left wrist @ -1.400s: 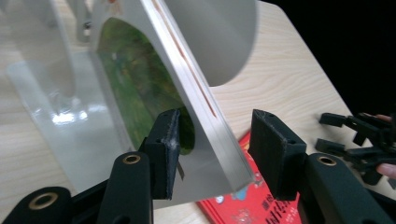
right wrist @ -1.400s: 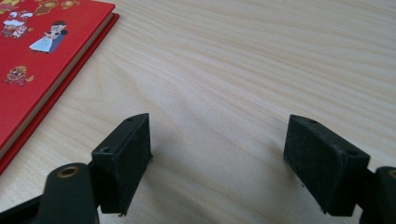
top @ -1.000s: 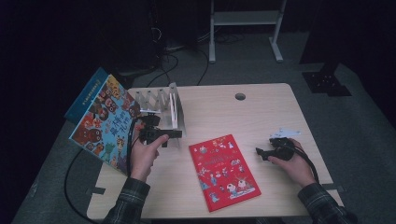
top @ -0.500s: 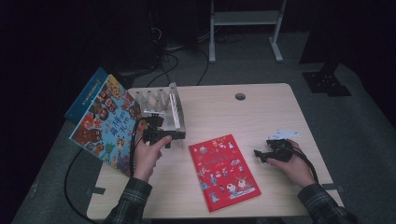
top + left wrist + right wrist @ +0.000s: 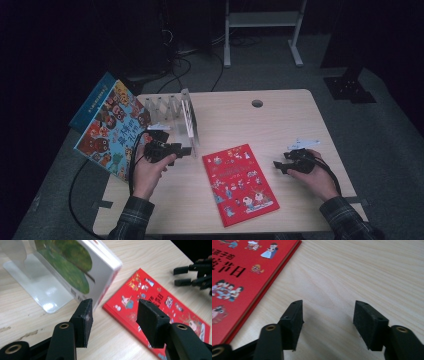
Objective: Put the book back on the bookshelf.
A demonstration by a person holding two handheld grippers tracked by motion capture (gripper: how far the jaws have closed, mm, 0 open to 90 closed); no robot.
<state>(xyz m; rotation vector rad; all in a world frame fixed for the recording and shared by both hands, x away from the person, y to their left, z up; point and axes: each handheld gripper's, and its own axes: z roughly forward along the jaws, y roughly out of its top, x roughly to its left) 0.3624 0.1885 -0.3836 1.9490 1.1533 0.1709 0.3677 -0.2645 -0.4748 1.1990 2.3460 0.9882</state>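
White rack (image 5: pixel 186 116) with one upright book (image 5: pixel 82 267); red book (image 5: pixel 239 183) flat between both grippers' jaws, parted, empty.

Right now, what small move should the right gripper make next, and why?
Probably slide the right gripper sideways toward the red book, which lies flat on the table. Its jaws have just been closing with nothing between them, and bare wood lies ahead; the book's edge is just to their left in the right gripper view. The left gripper is open near the white rack.
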